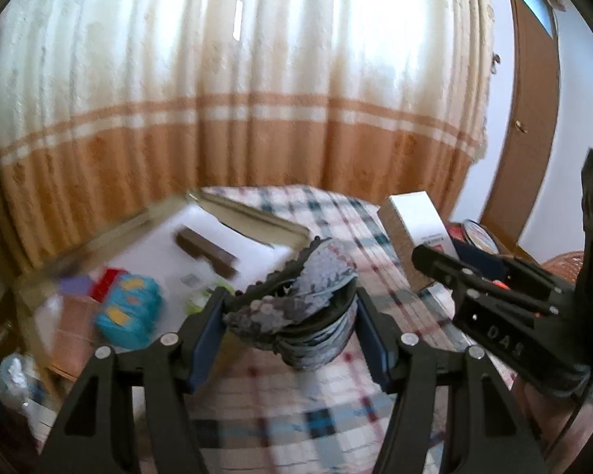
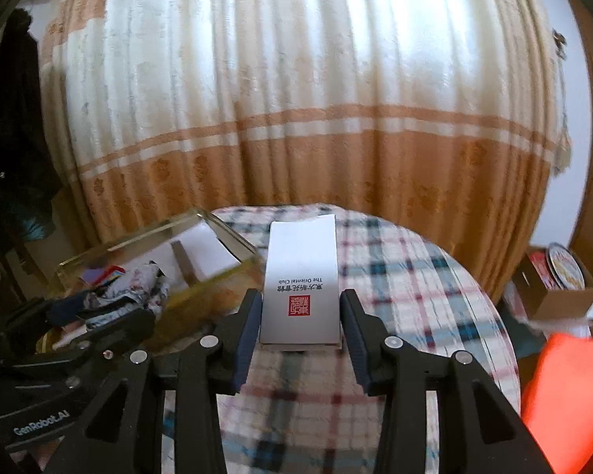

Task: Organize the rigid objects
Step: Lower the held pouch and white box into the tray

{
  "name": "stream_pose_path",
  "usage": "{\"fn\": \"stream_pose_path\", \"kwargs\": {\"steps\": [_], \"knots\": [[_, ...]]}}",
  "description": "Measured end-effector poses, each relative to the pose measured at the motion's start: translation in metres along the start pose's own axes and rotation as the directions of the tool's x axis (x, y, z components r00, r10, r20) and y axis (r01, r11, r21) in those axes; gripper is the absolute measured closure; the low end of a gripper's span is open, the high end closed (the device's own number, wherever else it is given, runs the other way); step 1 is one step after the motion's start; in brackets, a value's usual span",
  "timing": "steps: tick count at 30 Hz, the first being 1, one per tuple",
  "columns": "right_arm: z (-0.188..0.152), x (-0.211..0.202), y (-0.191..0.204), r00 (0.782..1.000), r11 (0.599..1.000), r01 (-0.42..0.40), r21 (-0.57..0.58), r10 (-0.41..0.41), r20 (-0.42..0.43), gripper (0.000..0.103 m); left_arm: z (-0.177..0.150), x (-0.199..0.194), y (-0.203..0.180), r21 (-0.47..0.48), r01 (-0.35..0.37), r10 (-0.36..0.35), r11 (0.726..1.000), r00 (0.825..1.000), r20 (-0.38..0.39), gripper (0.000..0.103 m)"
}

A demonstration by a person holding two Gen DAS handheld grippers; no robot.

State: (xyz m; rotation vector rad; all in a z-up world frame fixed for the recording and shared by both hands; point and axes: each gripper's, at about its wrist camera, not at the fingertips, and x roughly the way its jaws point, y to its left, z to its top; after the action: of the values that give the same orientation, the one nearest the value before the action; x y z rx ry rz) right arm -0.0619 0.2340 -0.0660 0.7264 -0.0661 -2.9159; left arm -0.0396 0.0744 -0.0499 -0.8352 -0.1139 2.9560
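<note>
Beyond and left of the left gripper (image 1: pixel 292 331), an open cardboard box (image 1: pixel 253 217) holds a brown bar (image 1: pixel 205 252) and a blue pack (image 1: pixel 128 310). Its 2 fingers (image 1: pixel 205 339) clamp a grey patterned rolled bundle (image 1: pixel 308 308) above the plaid table (image 1: pixel 296 414). The right gripper (image 2: pixel 300 339) grips a white printed box (image 2: pixel 301 276) between its fingers (image 2: pixel 354 339), raised over the table.

A lived-in room of a private home: a round desk (image 2: pixel 415 276) under a plaid cloth stood before floor-length cream-and-orange curtains (image 2: pixel 296 98) lit by a window behind. Right of the curtains was a wooden door (image 1: pixel 529 118); left of the desk, an open box (image 1: pixel 146 245) of household oddments.
</note>
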Motion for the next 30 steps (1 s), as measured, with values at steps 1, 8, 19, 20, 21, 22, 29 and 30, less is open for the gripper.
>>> {"fn": "stream_pose_path", "kwargs": {"steps": [1,8,19,20,21,22,29,30], "knots": [[0.006,0.002,0.003,1.000,1.000,-0.017,0.000,0.017,0.003,0.059,0.004,-0.004,0.007,-0.002,-0.020,0.020,1.000,1.000,0.010,0.041],[0.045,0.026,0.044,0.993,0.991,-0.118,-0.059,0.118,0.003,0.059,0.015,-0.010,0.060,-0.049,-0.145,0.145,0.988,0.989,0.001,0.041],[0.064,0.064,0.093,0.980,0.973,-0.194,-0.127,0.187,-0.067,0.059,0.026,0.001,0.106,-0.073,-0.232,0.229,0.970,0.972,-0.047,0.041],[0.064,0.067,0.096,0.979,0.971,-0.200,-0.128,0.191,-0.075,0.059,0.026,0.003,0.108,-0.076,-0.239,0.236,0.968,0.970,-0.053,0.041],[0.065,0.071,0.099,0.977,0.970,-0.207,-0.130,0.197,-0.087,0.059,0.026,0.004,0.110,-0.078,-0.247,0.243,0.966,0.968,-0.060,0.041],[0.065,0.074,0.101,0.975,0.968,-0.212,-0.132,0.200,-0.095,0.059,0.026,0.005,0.112,-0.078,-0.251,0.246,0.965,0.967,-0.066,0.041],[0.061,0.092,0.120,0.966,0.958,-0.236,-0.165,0.212,-0.150,0.059,0.027,0.013,0.122,-0.085,-0.259,0.250,0.962,0.963,-0.103,0.041],[0.060,0.094,0.121,0.965,0.956,-0.239,-0.168,0.213,-0.155,0.059,0.026,0.014,0.122,-0.083,-0.260,0.251,0.962,0.962,-0.109,0.041]]}}
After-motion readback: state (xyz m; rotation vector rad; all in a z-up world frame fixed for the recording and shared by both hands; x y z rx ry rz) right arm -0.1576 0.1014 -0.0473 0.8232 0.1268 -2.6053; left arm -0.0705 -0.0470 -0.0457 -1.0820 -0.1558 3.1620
